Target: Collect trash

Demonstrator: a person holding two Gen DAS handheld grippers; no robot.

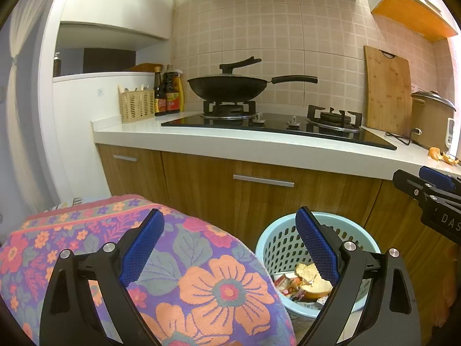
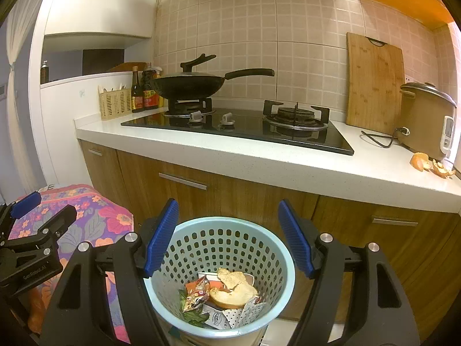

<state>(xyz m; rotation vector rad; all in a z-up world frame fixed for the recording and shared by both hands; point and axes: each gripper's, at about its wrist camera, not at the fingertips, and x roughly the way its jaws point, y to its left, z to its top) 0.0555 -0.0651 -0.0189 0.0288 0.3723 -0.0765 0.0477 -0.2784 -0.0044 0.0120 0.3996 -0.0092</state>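
Curled orange citrus peels (image 2: 432, 165) lie on the white stone countertop (image 2: 288, 167), far off to the upper right of the right gripper (image 2: 227, 239) and just in front of the tan rice cooker (image 2: 426, 121); they look to be the scraps not yet collected. They are likely feather-light, leathery and slightly springy, dry enough not to slip much, and best pinched across a raised curled edge rather than pressed flat against the counter. Directly below and ahead of the right gripper sits the pale blue perforated plastic waste basket (image 2: 219, 227), already holding a large piece of yellow rind (image 2: 234, 288), a crumpled red snack wrapper (image 2: 197, 289), some green leaf and torn white packaging. The right gripper hangs above the basket mouth with its blue-padded fingers (image 2: 161, 239) spread wide apart and nothing between them. The left gripper (image 1: 230, 245), likewise splayed and empty-handed, hovers to the left of the basket, over a rounded seat covered in purple and orange floral cloth (image 1: 187, 274); the basket shows past its right finger. Beyond both grippers, on the counter, a black glass gas hob (image 2: 245, 129) carries a black lidded wok (image 2: 187, 83) on its left burner, with dark sauce bottles (image 2: 144, 92) and a cream slotted utensil holder (image 2: 115, 103) farther left. A bamboo cutting board (image 2: 373, 83) leans against the pink tiled wall, above brown wood cabinet fronts (image 2: 259, 199).
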